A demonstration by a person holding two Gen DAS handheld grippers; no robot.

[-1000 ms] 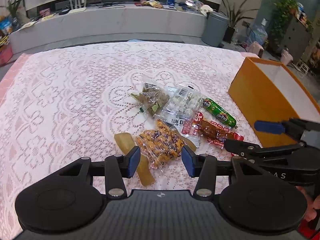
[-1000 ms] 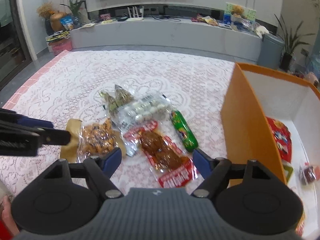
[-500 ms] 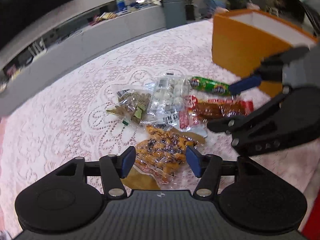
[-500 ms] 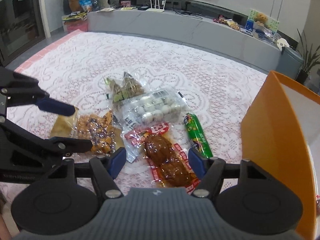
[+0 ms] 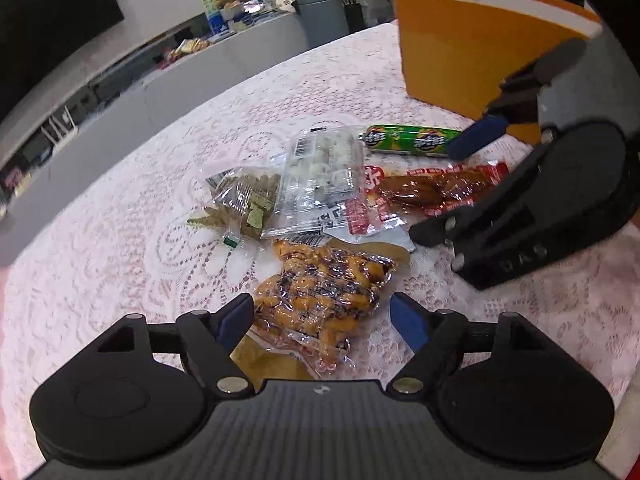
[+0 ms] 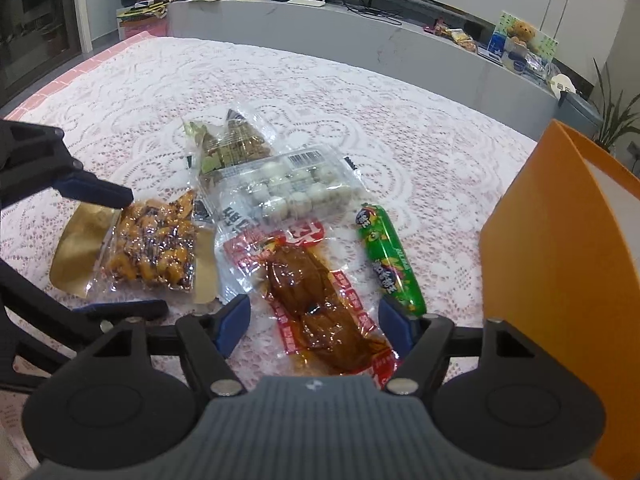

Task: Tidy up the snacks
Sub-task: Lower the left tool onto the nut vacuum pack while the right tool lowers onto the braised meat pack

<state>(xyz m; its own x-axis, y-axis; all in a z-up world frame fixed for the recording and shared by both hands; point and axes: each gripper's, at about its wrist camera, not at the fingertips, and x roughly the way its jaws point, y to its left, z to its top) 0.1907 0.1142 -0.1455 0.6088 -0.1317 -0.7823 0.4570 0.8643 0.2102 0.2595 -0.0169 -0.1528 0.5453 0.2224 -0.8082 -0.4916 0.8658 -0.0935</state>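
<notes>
A white lace cloth over pink (image 6: 360, 92) covers the table under my claws, patterned all the way to its far edge. Beyond that edge runs a long grey low cabinet (image 6: 360, 36) strewn with small items, with a grey bin (image 5: 324, 16) and potted plants at its end and a dark screen (image 5: 52, 28) on the wall above.

Near the table's right edge stands a tall orange cardboard box with a white inside (image 6: 560, 240); I cannot see what it holds from here.

The snacks lie in a loose cluster in the middle of the table. My left claw (image 5: 322, 320) hangs wide open, its blue pads on either side of a clear packet of orange-brown glazed pieces on a gold backing (image 5: 320, 292), gripping nothing. My right claw (image 6: 314, 326) is likewise spread wide and empty, straddling the near end of a red-printed packet of brown braised meat (image 6: 316, 292). A green sausage stick (image 6: 390, 256) lies just beside that packet, on the box side. Behind them sits a clear pack of white round balls (image 6: 288, 192), overlapping the meat packet's top, and at the far end a clear bag of green-wrapped bits (image 6: 228, 144).
</notes>
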